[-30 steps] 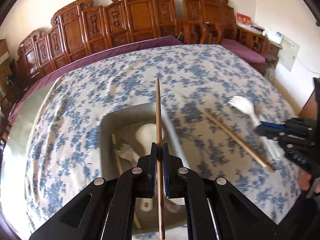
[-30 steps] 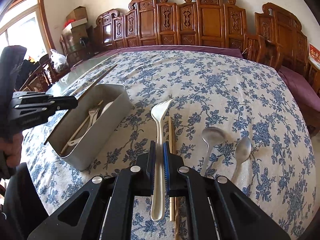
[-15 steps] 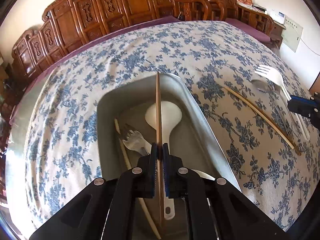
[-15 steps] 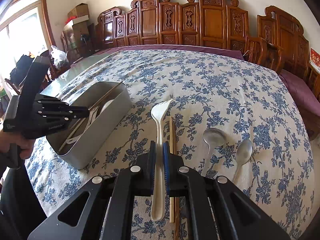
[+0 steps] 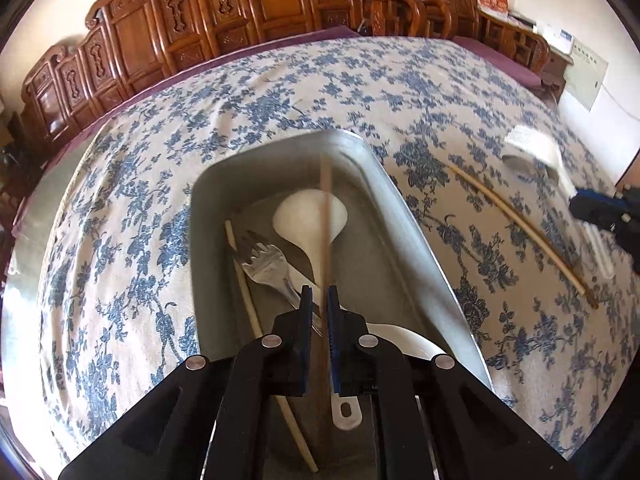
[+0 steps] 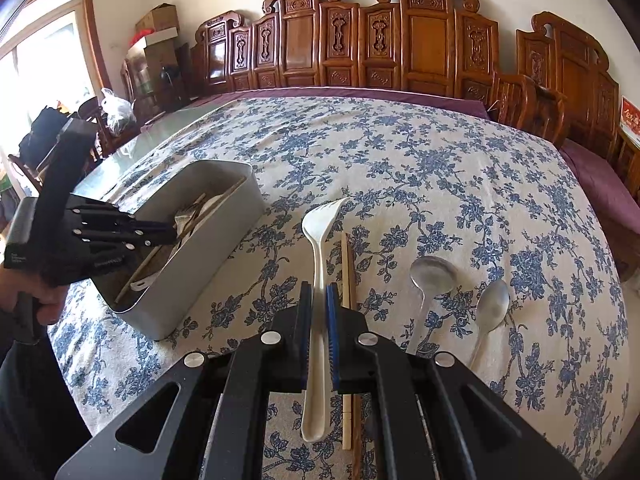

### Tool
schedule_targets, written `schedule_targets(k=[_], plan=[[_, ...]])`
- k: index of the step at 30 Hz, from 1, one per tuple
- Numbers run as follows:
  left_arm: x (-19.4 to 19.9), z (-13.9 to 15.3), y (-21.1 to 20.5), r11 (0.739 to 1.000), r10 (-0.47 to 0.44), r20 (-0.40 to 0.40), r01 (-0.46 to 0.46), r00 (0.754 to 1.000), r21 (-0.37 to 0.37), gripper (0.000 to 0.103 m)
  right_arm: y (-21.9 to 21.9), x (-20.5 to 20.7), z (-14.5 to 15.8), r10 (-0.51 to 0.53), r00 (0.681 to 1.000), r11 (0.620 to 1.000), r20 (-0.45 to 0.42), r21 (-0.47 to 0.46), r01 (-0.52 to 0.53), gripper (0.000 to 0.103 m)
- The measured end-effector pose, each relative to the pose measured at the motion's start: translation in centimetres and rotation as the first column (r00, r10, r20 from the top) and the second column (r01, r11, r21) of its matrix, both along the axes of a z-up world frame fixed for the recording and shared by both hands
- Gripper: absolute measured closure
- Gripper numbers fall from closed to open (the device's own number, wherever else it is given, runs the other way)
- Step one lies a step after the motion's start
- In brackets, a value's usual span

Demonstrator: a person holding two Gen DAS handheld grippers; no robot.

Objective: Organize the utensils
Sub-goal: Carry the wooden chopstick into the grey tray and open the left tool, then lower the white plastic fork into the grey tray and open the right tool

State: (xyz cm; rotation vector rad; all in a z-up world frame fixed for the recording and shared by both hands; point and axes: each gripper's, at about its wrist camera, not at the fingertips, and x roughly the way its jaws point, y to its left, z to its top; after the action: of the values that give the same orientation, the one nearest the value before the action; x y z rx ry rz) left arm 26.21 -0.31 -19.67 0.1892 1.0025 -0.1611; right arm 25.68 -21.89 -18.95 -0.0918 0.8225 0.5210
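Lowered into the grey tray (image 5: 416, 240), the left gripper (image 5: 319, 312) is opening, chopstick (image 5: 326, 216) loose between its jaws; right gripper (image 6: 319, 316) stays clamped on the white fork (image 6: 318, 248).

You've got one metal box (image 6: 208, 264), two metal spoons (image 6: 434, 276) — and three chopsticks (image 5: 520, 232) in the left-wrist view.

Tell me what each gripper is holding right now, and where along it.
Left gripper: jaws opening around a brown chopstick, lower half, above the grey bin. Right gripper: shut on the white plastic fork, mid-handle.
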Motion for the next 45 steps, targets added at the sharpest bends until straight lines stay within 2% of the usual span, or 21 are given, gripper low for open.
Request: schedule_targets(k=[3, 6, 12, 14, 19, 24, 29, 36, 45], plan=[[-1.0, 1.0, 0.6, 0.999, 0.02, 0.029, -0.019, 0.999, -0.03, 0.082, 0.3, -0.3, 0.1, 0.002, 1.0, 1.0, -0.001, 0.005, -0.002, 0.094], [-2.1, 2.0, 1.3, 0.997, 0.039, 0.055, -0.035, 0.998, -0.073, 0.081, 0.5, -0.6, 0.3, 0.005, 1.0, 1.0, 0.001, 0.016, -0.005, 0.094], [-4.0, 3.8, 2.5, 0.991, 0.066, 0.101, -0.053, 0.993, -0.126, 0.072, 1.5, -1.2, 0.8, 0.017, 1.0, 1.0, 0.007, 0.018, -0.017, 0.094], [-4.2, 4.3, 2.8, 0.99, 0.073, 0.116, -0.057, 0.991, -0.13, 0.065, 1.9, -1.4, 0.9, 0.02, 1.0, 1.0, 0.009, 0.016, -0.02, 0.094], [-4.8, 5.1, 3.9, 0.988, 0.101, 0.162, -0.079, 0.982, -0.134, 0.038, 2.8, -2.1, 1.2, 0.028, 1.0, 1.0, 0.012, -0.005, -0.028, 0.094], [-5.1, 5.1, 5.5, 0.981, 0.145, 0.183, -0.116, 0.972, -0.158, 0.024, 3.7, -2.3, 1.5, 0.029, 1.0, 1.0, -0.002, 0.006, -0.029, 0.094], [-5.2, 5.3, 6.6, 0.977, 0.157, 0.187, -0.125, 0.97, -0.174, 0.024, 5.7, -2.3, 2.2, 0.056, 0.998, 0.998, 0.005, 0.001, -0.056, 0.094], [-5.2, 5.6, 8.2, 0.975, 0.174, 0.198, -0.141, 0.965, -0.17, 0.024, 9.4, -1.3, 2.9, 0.082, 0.996, 0.995, -0.014, 0.05, -0.082, 0.094], [-4.8, 4.8, 10.4, 0.974, 0.192, 0.164, -0.167, 0.968, -0.156, 0.024, 14.2, 1.2, 2.0, 0.097, 0.993, 0.992, -0.063, 0.084, -0.092, 0.094]])
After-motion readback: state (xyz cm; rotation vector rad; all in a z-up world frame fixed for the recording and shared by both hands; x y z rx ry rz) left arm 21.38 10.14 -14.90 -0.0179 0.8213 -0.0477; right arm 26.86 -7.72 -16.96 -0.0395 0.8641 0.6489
